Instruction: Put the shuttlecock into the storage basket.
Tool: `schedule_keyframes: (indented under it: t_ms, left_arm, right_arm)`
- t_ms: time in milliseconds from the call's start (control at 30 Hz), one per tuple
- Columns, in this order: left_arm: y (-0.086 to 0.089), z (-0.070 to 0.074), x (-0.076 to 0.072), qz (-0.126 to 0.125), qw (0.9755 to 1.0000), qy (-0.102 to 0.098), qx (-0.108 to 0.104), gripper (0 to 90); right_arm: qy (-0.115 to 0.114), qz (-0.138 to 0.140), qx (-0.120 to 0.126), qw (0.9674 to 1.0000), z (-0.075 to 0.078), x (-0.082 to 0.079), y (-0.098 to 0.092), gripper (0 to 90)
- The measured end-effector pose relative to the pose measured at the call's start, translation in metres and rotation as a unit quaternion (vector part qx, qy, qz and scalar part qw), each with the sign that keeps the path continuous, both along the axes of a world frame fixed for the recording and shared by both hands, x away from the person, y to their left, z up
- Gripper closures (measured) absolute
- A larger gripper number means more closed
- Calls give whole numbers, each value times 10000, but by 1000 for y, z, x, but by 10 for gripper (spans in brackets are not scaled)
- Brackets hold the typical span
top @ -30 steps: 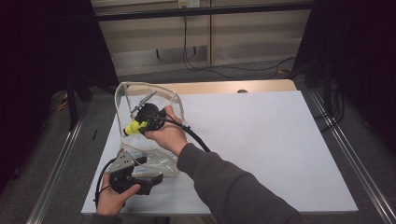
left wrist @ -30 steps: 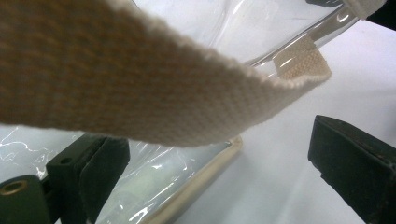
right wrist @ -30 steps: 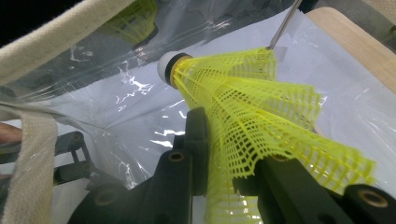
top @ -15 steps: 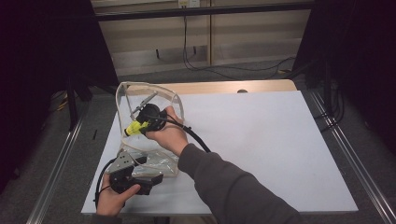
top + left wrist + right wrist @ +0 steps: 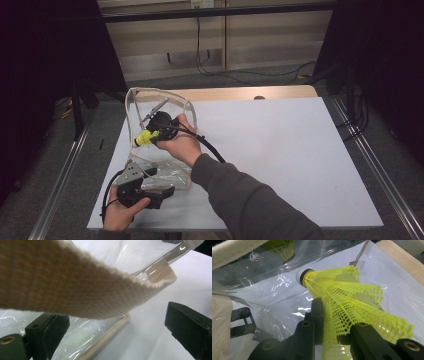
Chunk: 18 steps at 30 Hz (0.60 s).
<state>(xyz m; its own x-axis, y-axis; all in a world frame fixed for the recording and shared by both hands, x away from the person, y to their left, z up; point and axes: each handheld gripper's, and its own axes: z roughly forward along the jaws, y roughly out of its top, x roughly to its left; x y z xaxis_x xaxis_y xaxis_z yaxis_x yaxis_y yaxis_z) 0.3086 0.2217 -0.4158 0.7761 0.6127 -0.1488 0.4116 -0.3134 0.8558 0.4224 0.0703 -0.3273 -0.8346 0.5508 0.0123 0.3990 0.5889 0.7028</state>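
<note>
A clear plastic bag [image 5: 172,171] with beige trim lies at the left of the white table [image 5: 280,150], its mouth standing up. My right gripper [image 5: 150,134] reaches into that mouth, shut on the mesh skirt of a yellow shuttlecock [image 5: 143,139]. In the right gripper view the jaws of the right gripper [image 5: 329,315] pinch the shuttlecock [image 5: 347,292], whose white cork points away over the bag's film [image 5: 274,302]. My left gripper [image 5: 167,189] rests at the bag's lower end. Its jaws [image 5: 117,322] stand wide apart with the bag's trimmed edge [image 5: 100,340] between them. A beige strap [image 5: 62,285] hangs across, close to the camera.
A thin metal tool [image 5: 154,107] leans inside the bag near its far rim, also seen as the metal tool [image 5: 360,255] beyond the shuttlecock. A wooden strip [image 5: 240,93] runs along the table's far edge. Metal rails and cables lie on the floor around the table.
</note>
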Motion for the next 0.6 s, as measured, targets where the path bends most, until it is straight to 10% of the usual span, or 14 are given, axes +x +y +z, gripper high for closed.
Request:
schedule_keyframes:
  t_ms: [600]
  left_arm:
    - [0,0,-1,3,10000,-7,3,56]
  right_arm:
    - [34,43,-78,10000,-6,-1,4,786]
